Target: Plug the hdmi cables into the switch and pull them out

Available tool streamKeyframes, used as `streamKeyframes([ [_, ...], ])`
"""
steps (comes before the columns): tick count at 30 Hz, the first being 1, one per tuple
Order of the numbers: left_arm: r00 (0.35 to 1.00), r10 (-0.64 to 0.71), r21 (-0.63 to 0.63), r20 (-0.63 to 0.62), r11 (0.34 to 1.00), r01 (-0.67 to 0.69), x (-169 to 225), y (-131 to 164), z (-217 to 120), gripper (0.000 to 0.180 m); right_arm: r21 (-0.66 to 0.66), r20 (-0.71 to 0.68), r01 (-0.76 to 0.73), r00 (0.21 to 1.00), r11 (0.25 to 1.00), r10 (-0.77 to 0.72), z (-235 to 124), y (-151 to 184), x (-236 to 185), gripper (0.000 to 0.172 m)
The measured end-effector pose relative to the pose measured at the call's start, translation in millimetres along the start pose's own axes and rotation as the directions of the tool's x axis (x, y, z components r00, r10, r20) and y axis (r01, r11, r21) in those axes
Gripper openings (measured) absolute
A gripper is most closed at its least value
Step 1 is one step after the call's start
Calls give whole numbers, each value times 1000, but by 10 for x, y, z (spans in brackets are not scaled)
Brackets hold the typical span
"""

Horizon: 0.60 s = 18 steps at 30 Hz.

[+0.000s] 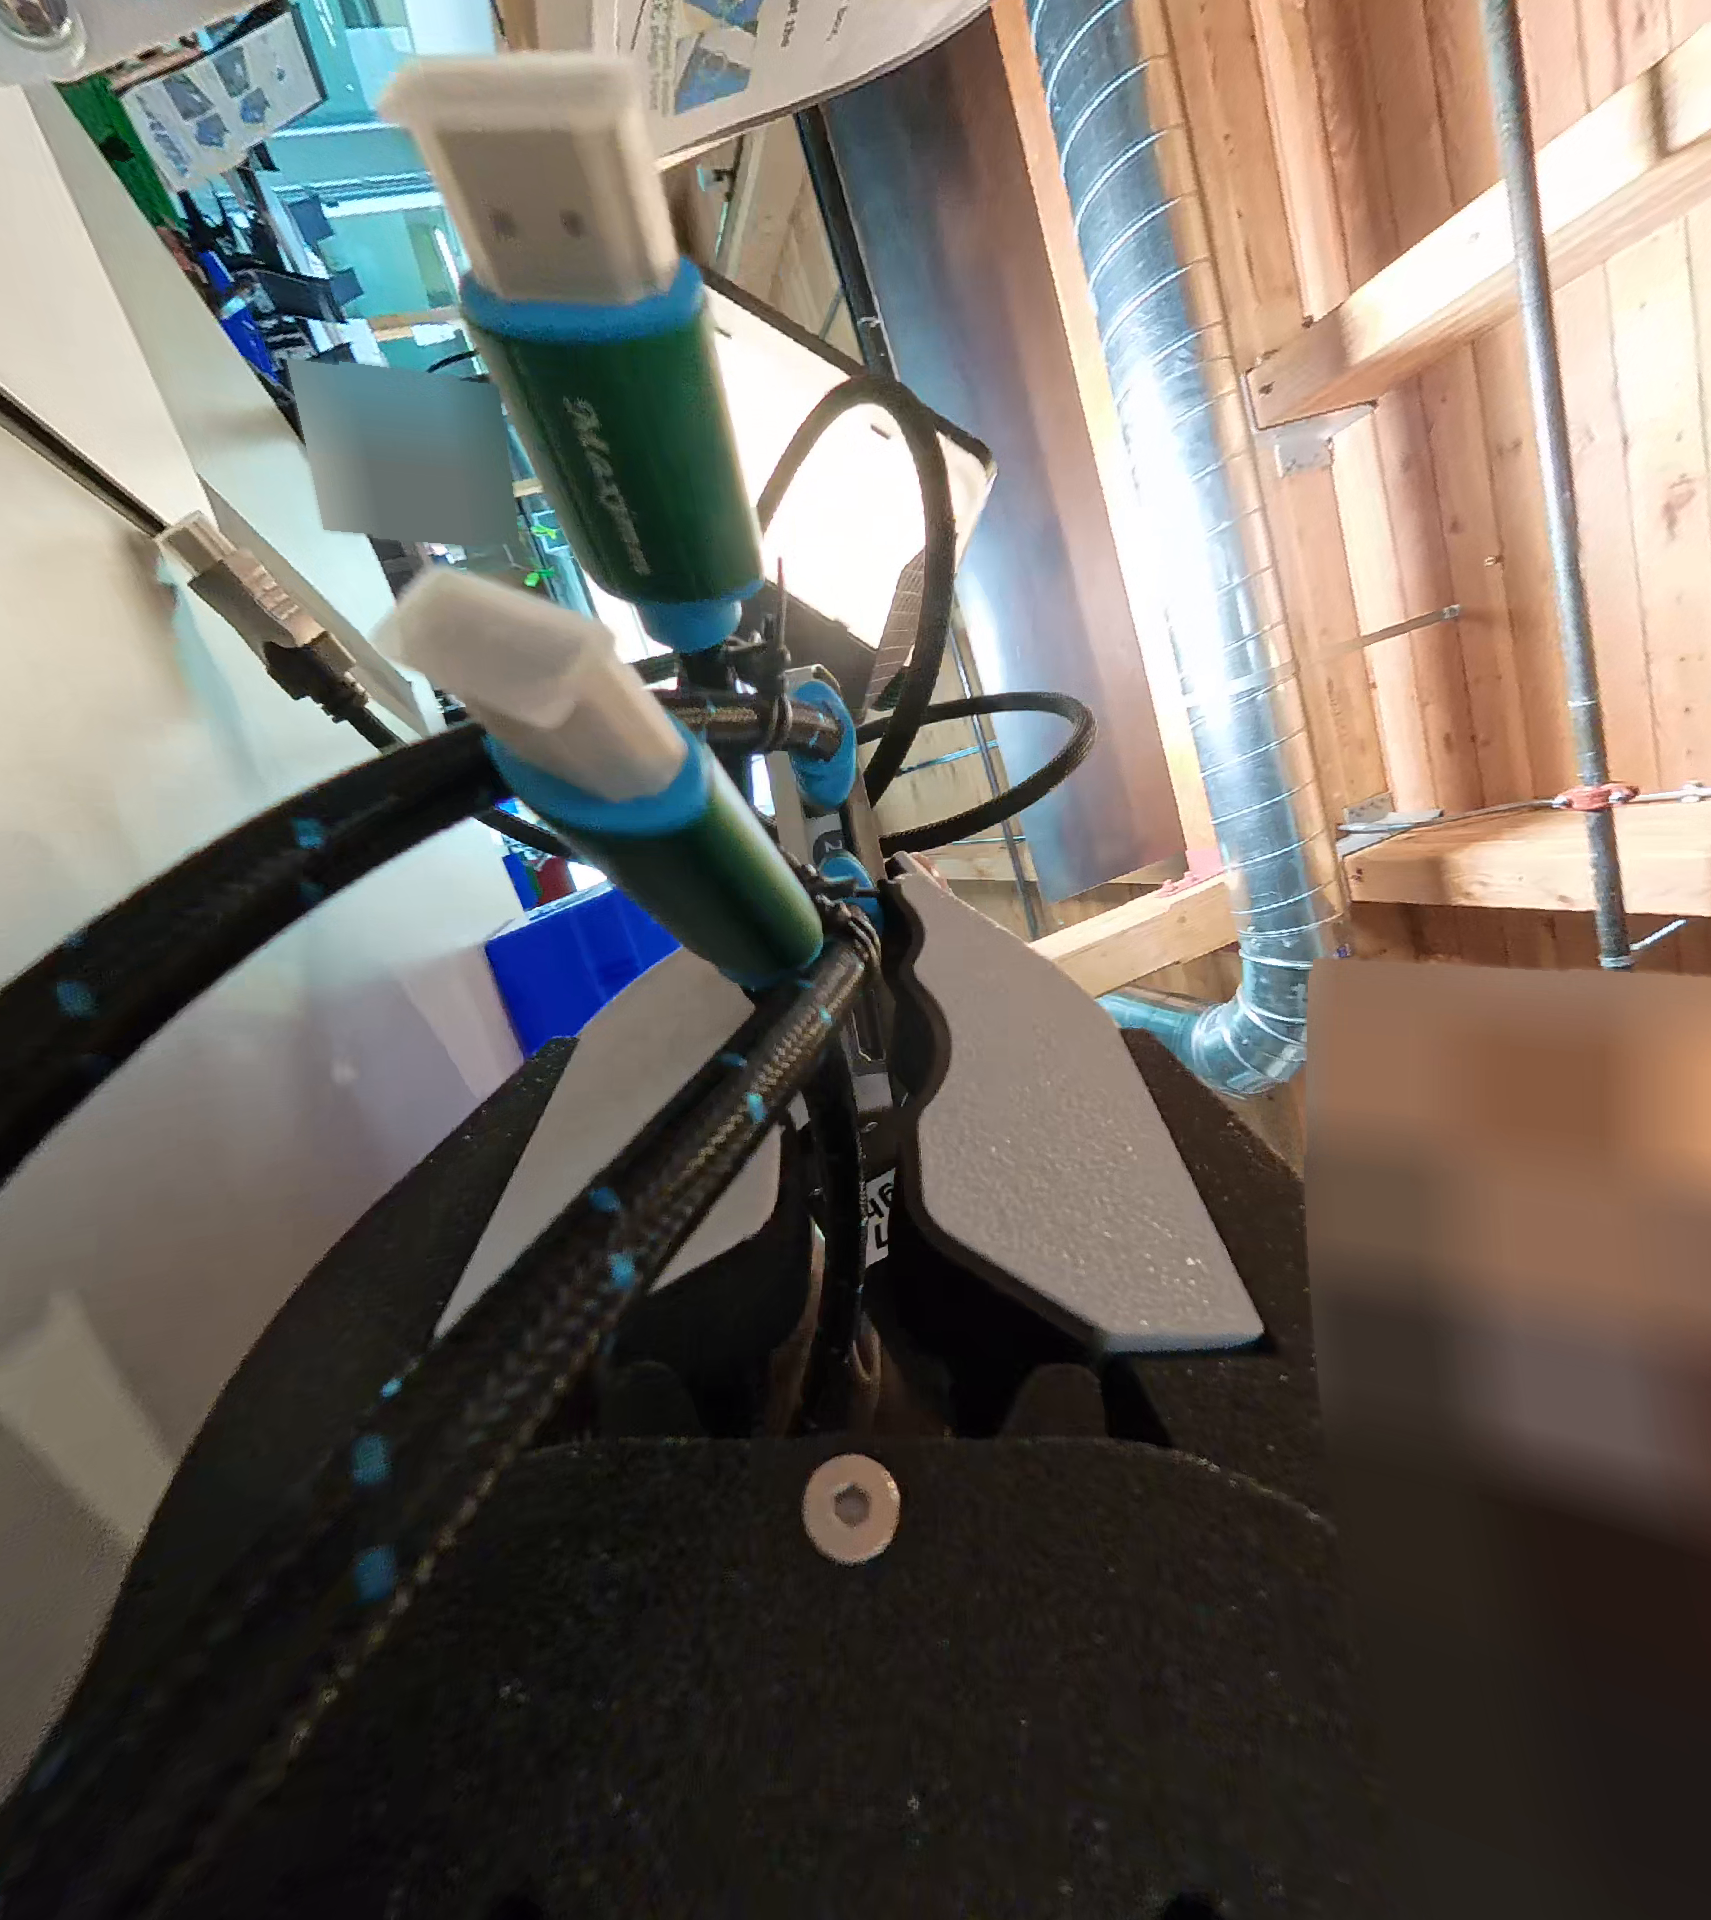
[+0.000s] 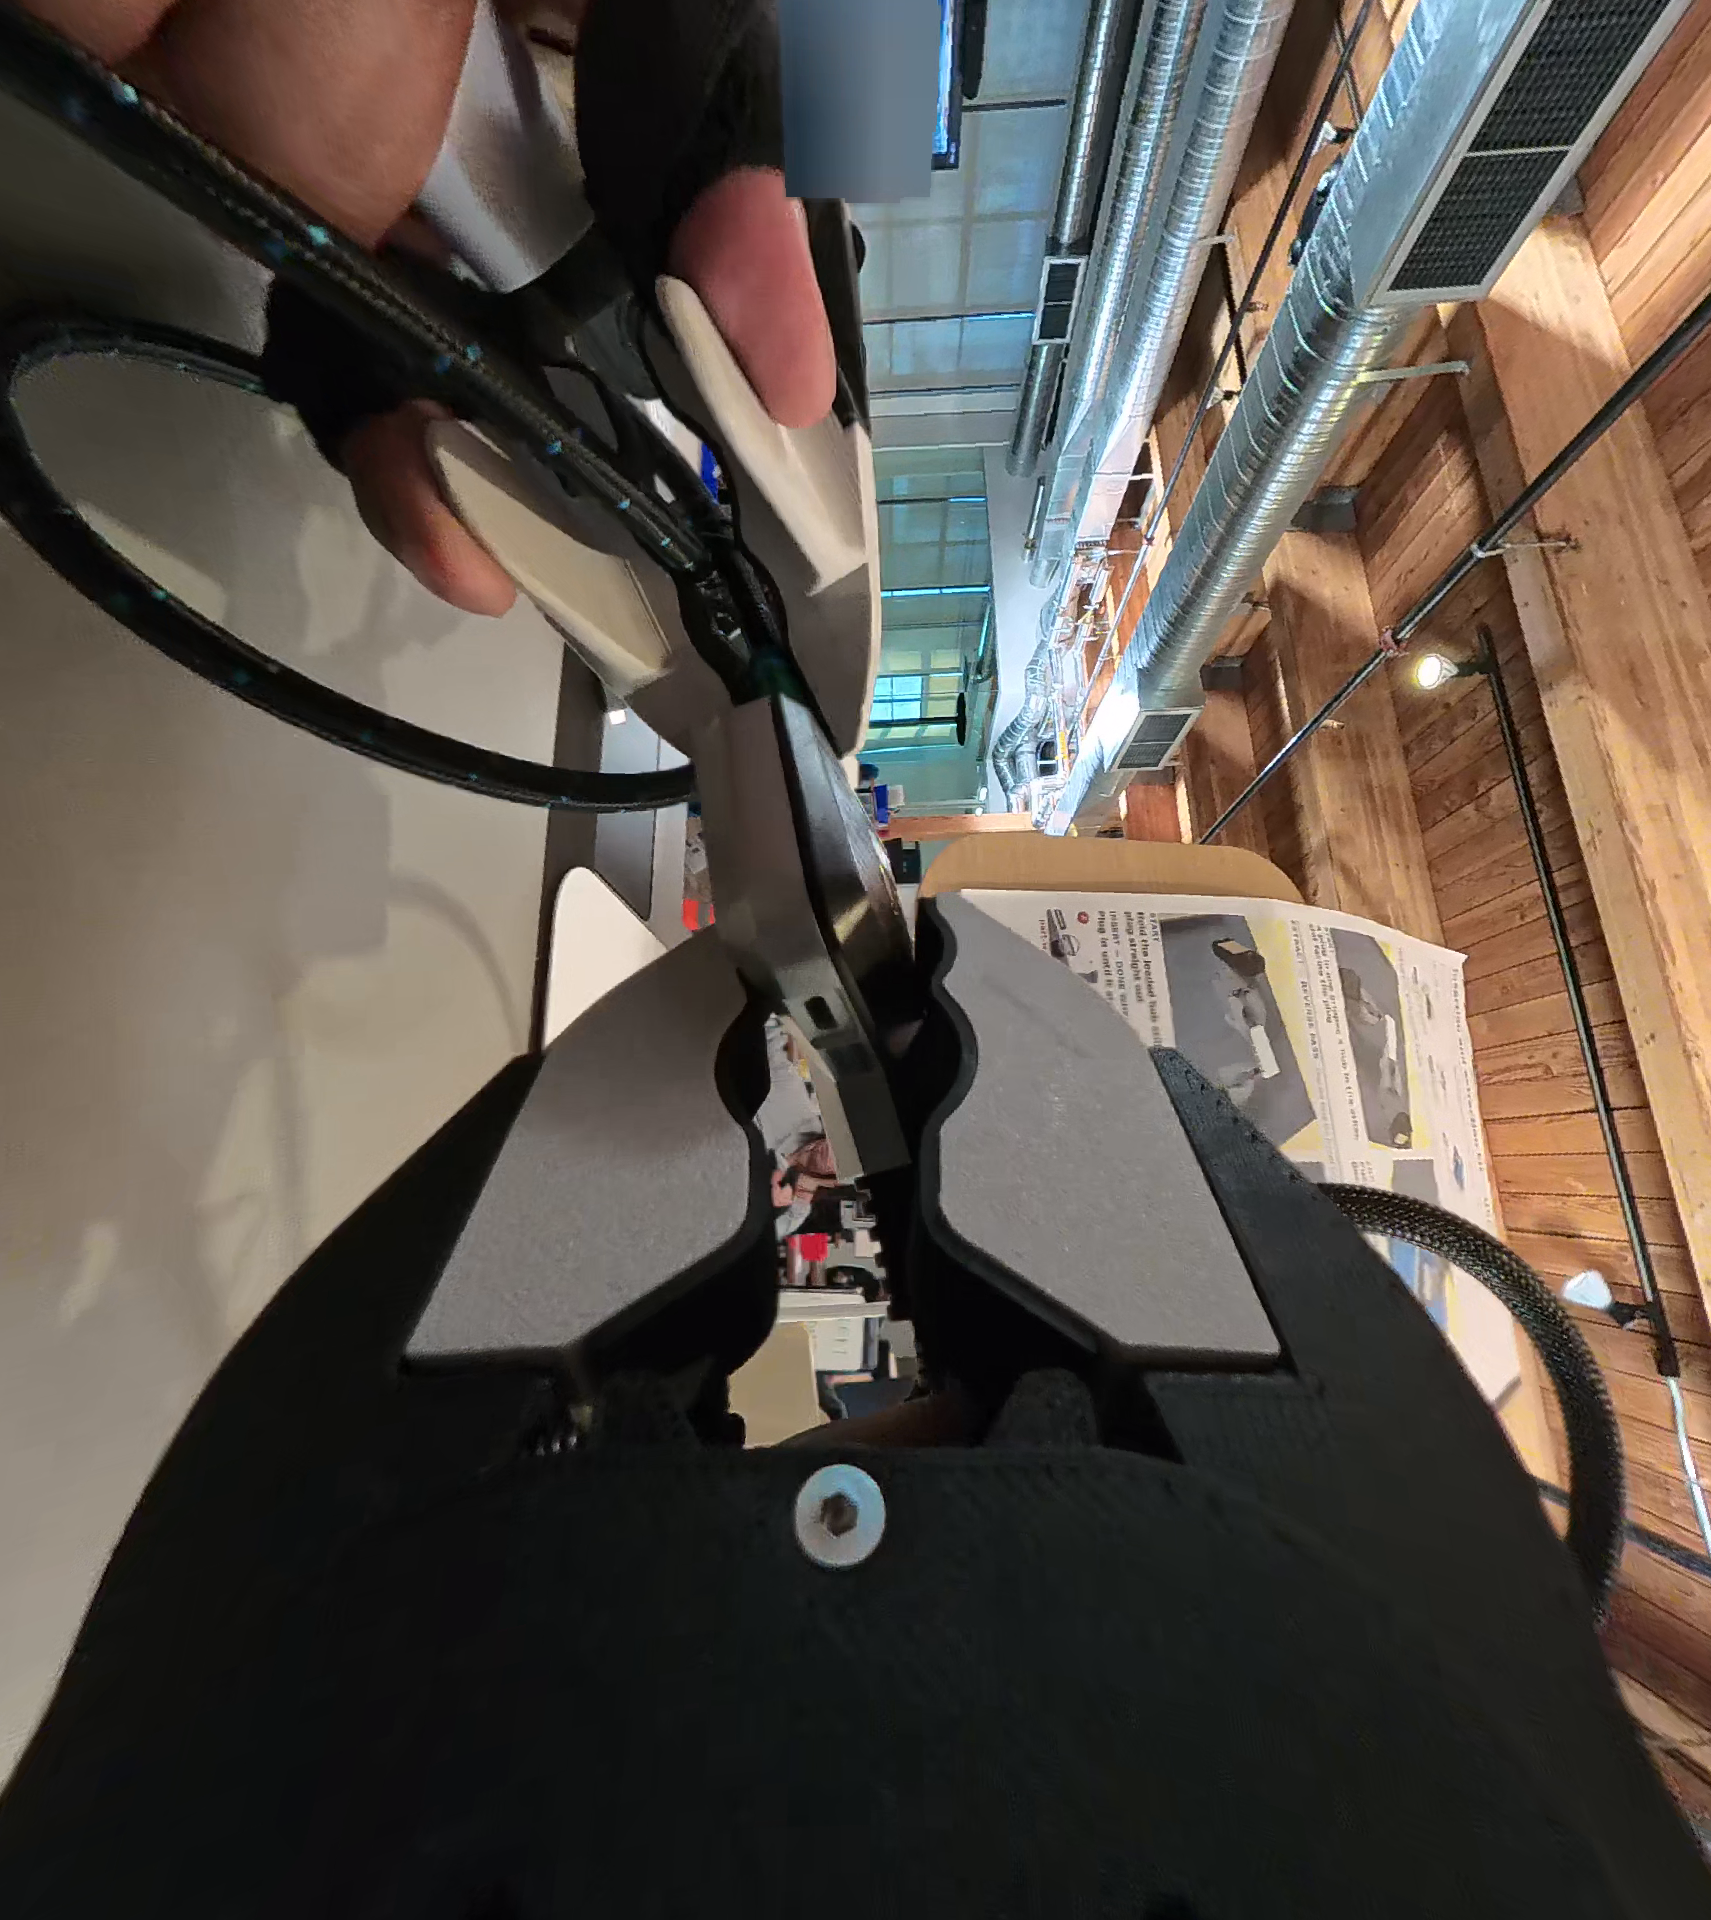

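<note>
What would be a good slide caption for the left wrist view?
Left gripper clamps a bundled braided cable whose two green plugs with white caps point away from the camera.

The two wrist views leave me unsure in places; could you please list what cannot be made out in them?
- Left wrist view: the left gripper has its left finger covered by a braided cable and a green plug.
- Right wrist view: the flat device between the right gripper's fingers is seen edge-on, its kind unclear.
- Both views: mosaic patches hide parts.
</note>
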<state>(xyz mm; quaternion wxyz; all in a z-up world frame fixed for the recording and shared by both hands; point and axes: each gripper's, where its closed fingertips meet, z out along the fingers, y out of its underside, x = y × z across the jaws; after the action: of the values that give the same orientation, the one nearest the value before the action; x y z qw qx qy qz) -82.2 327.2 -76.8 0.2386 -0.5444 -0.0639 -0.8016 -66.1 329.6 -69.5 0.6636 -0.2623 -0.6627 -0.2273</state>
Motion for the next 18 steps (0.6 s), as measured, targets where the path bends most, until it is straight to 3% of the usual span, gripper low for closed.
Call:
streamKeyframes([
  [6,1000,10,-3,15,1000,-10,-6,-11,-9,13,1,8,-25,1000,1000,25,15,-5,-16,26],
  [15,1000,-4,-38,-15,999,4,47,7,-42,13,16,-120,28,992,999,-25,-11,-64,98,38],
  [18,1000,26,-42,3,999,-25,51,-7,-57,12,-22,-145,84,986,996,-86,6,-51,78,28],
])
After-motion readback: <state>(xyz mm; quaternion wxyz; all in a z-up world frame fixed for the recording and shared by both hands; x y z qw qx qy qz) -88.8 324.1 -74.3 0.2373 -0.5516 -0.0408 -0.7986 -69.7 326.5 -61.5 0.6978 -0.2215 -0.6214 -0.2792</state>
